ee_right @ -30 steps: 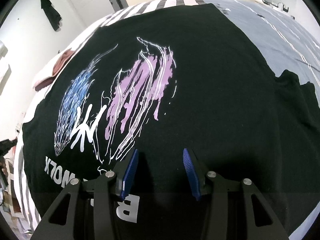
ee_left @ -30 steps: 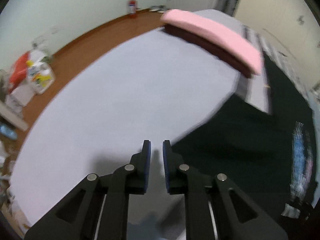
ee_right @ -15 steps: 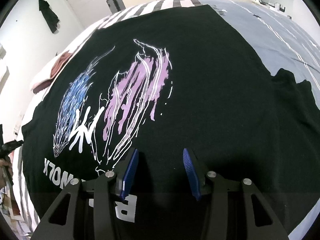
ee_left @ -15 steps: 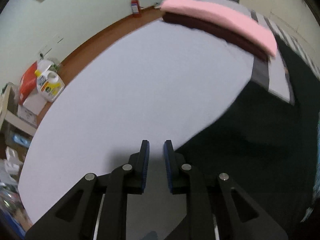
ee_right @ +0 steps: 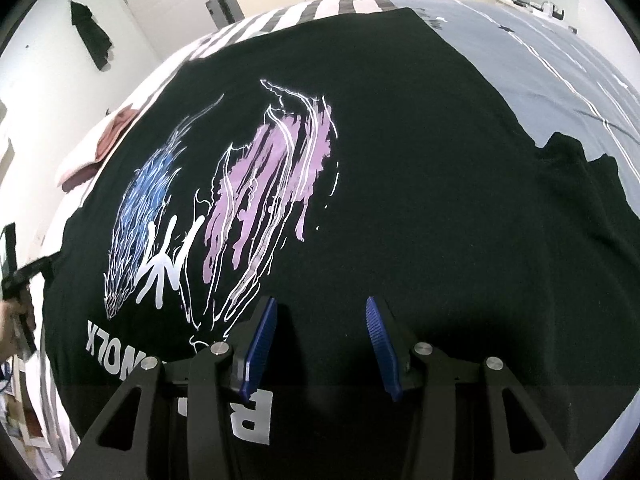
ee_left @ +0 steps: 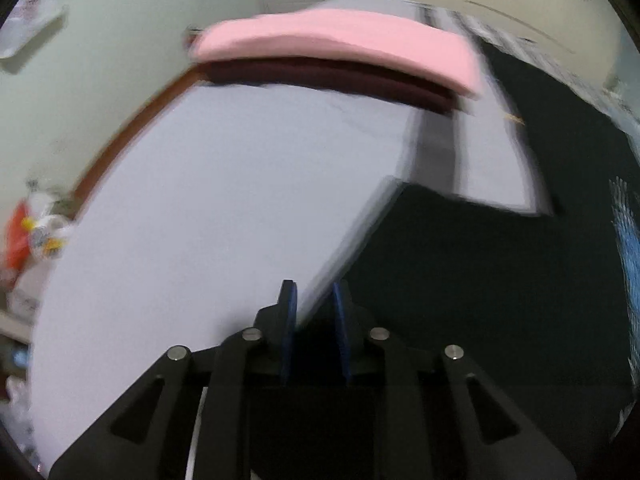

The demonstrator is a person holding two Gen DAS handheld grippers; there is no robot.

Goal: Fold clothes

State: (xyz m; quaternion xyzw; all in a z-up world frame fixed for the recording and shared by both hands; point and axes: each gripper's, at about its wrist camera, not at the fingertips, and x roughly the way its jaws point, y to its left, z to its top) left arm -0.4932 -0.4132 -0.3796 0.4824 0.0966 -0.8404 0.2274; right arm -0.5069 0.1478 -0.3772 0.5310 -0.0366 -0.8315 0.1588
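Your left tool (ee_left: 314, 294), narrowly parted and just been opening, may miss the black T-shirt (ee_right: 400, 160) edge ahead; your right tool (ee_right: 322, 322) gapes empty.

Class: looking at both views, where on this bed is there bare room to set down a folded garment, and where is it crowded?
Free: the pale sheet between the black T-shirt and the bed's floor-side edge. Crowded: the far end, where the pink and maroon folded stack lies.

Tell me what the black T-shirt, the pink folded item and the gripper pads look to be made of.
Black T-shirt: soft knit, probably cotton; matte, lies limp with small wrinkles, and its print looks flat and opaque. Pink folded item: thick soft cloth, maybe a towel or fleece; blur hides its texture. Right gripper pads: blue, ribbed, likely rubber or moulded plastic, on matte black plastic-looking fingers.
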